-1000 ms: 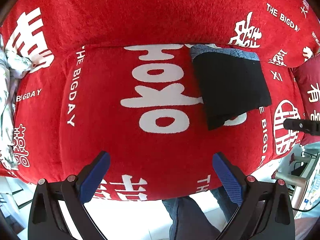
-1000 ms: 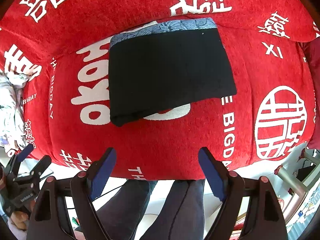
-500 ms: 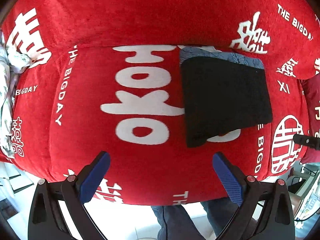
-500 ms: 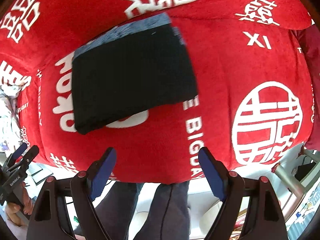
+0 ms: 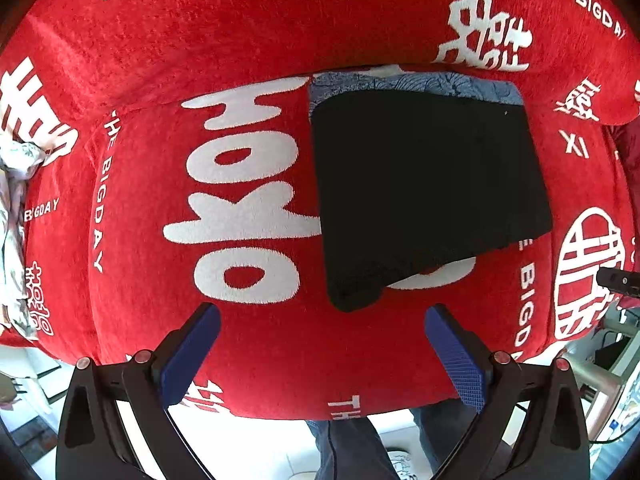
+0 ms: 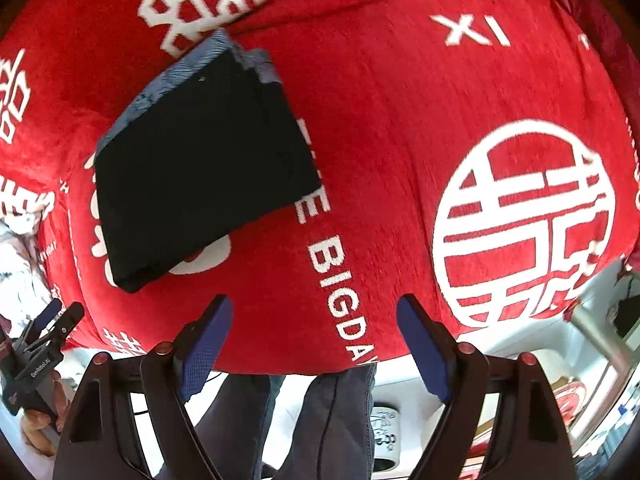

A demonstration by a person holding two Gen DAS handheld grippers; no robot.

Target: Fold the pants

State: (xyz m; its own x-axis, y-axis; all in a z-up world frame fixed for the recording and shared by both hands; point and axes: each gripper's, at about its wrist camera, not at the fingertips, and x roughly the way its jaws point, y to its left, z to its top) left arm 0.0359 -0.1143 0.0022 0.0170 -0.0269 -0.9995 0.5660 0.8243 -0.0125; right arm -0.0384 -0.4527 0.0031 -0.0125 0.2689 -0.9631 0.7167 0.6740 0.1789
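Note:
The black pants (image 5: 424, 192) lie folded into a flat rectangle on a red sofa seat (image 5: 240, 328), a blue-grey patterned waistband showing along their far edge. My left gripper (image 5: 320, 320) hovers open above the seat's front edge, just below the pants' near left corner, nothing between its blue pads. In the right wrist view the same pants (image 6: 200, 160) lie up and left. My right gripper (image 6: 314, 312) is open and empty over bare red cover to their right. The left gripper (image 6: 44, 332) shows at that view's lower left edge.
The sofa cover is red with white lettering, its backrest (image 5: 280, 20) rising behind the seat. A pale crumpled cloth (image 5: 16, 216) lies at the left end. A person's legs in dark trousers (image 6: 312, 420) stand in front of the sofa on a white floor.
Both grippers have shifted rightward along the seat and come lower. In the left view the pants have slid toward the centre and grown; in the right view they have moved off to the left.

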